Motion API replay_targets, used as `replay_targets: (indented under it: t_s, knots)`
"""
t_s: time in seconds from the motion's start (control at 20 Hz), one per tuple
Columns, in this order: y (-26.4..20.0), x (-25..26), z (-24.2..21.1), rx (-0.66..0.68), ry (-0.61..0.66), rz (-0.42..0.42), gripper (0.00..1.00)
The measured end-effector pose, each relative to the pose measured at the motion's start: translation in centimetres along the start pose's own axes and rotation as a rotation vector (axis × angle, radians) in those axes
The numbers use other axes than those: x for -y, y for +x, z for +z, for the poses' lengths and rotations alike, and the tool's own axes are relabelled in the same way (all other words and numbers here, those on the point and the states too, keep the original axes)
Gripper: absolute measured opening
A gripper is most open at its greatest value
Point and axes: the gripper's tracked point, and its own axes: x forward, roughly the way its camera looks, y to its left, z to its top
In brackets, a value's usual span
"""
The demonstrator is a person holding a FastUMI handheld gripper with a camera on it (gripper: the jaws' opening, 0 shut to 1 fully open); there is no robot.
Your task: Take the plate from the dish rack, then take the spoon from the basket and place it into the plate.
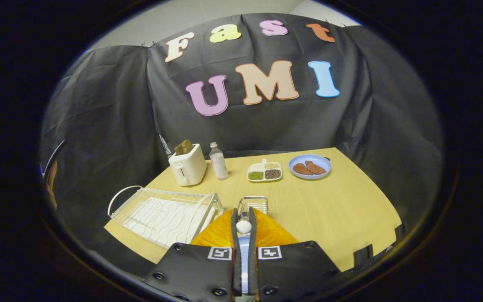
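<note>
While the orange plate point(266, 233) lies flat on the counter point(333, 205) just under and beside the fingers, the spoon point(244, 227) is seen clamped between them, its pale rounded end showing at the fingertips and its light handle running back down the narrow gap. The tool point(244, 218) is thus nearly closed, with both fingers pressed on the spoon. The small wire basket point(253, 204) stands just beyond the fingertips, and the white dish rack point(164, 214) sits to their left, touching or almost touching the plate's edge. The placing step is judged to be in hand; a short lowering over the plate and a release are called for next. Open counter is left to the right, while rack and basket crowd the left and front.
</note>
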Motion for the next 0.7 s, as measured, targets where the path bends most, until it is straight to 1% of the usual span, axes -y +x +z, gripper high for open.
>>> replay_targets:
  t_s: [0.3,0.45,0.7]
  knots:
    - [-1.7,0.5,-3.3,-0.05,0.024,0.008,0.08]
    - [-1.8,0.9,-5.0,-0.077,0.039,0.003,0.08]
    - [-1.3,1.3,-8.0,-0.13,0.018,0.008,0.08]
